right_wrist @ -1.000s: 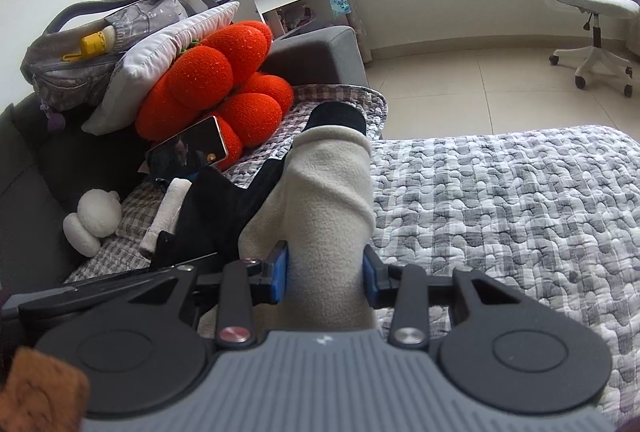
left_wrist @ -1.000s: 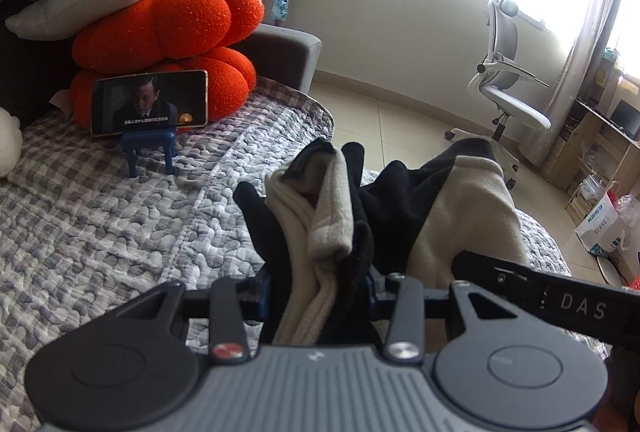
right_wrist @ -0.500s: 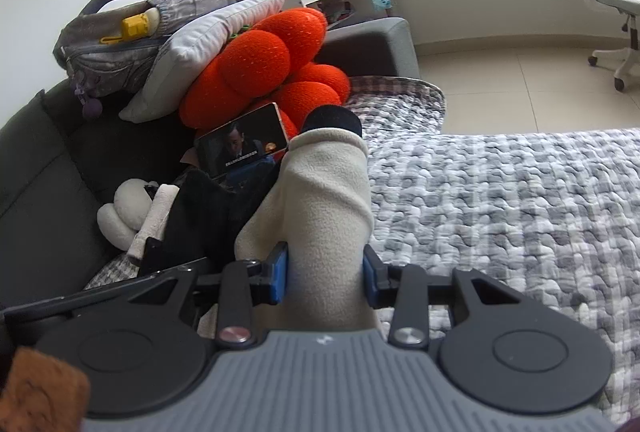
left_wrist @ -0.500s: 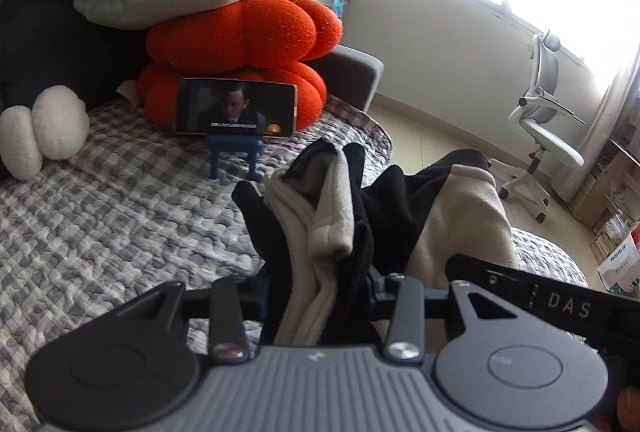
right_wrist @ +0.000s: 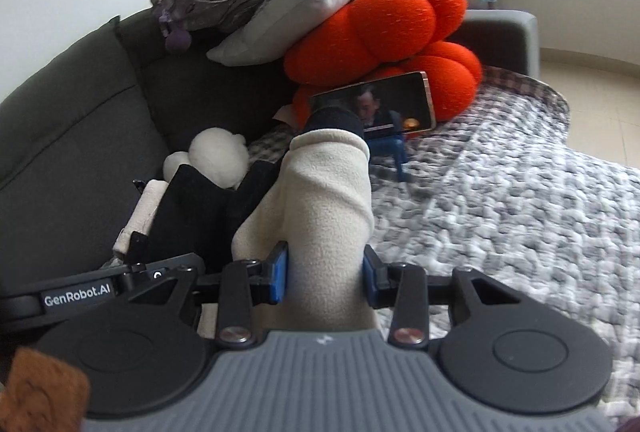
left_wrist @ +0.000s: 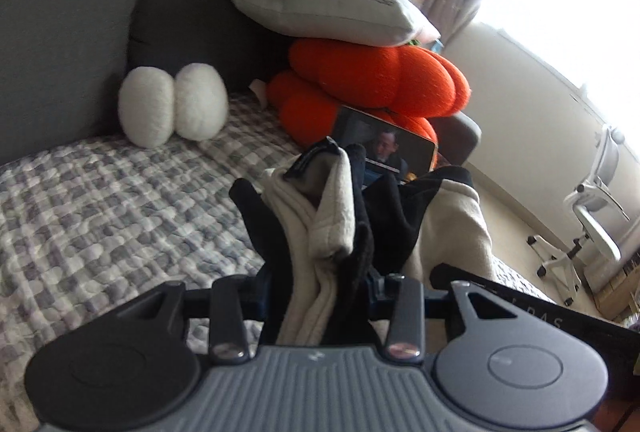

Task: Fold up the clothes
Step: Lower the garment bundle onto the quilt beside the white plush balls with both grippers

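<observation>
Between my two grippers hangs the garment [left_wrist: 336, 216], cream and black fleece, clear of the quilt [left_wrist: 120, 216] below. My left gripper [left_wrist: 316, 288] is clamped on a bunched cream-and-black edge; my right gripper [right_wrist: 324, 272] is clamped on a thick cream roll of the same piece. The cloth runs from one jaw across to the other, its long axis side to side between my hands. Open quilt lies ahead of both, toward the sofa back [left_wrist: 60, 31]. Neither hand looks nearer.
</observation>
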Motion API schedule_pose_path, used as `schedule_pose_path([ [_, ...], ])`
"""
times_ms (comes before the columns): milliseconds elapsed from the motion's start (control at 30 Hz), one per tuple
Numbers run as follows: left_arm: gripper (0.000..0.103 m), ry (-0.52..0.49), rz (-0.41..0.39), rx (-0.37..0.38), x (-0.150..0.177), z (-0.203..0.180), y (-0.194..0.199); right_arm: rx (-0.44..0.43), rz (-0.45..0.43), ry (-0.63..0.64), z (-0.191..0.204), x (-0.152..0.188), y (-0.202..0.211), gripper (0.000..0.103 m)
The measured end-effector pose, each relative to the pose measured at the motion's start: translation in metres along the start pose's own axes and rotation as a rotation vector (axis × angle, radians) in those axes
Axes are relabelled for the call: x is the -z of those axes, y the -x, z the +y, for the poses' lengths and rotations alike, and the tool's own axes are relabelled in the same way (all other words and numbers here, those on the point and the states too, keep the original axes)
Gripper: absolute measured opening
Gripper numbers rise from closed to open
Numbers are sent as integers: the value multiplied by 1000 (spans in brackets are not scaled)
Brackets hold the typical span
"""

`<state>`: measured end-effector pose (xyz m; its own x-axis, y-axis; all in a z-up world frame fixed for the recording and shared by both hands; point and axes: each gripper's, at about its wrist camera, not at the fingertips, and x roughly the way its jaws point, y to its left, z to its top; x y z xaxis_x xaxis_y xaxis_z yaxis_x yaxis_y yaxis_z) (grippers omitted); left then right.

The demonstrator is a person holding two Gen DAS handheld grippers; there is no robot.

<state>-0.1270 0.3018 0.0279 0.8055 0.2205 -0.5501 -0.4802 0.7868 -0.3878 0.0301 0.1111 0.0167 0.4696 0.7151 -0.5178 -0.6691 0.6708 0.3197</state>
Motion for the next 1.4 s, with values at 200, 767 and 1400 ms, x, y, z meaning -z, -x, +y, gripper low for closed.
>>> schedule_pose_path([
  [200,41,156,-39,-100,-8,62,19,-130,72,85,46,-5,-49,40],
  [767,41,563,-130,-202,6,180,19,-436,271,433,176,-45,-192,40],
  [1400,49,638,-130,-189,16,219,-6,-386,294,397,163,-25,-265,52],
])
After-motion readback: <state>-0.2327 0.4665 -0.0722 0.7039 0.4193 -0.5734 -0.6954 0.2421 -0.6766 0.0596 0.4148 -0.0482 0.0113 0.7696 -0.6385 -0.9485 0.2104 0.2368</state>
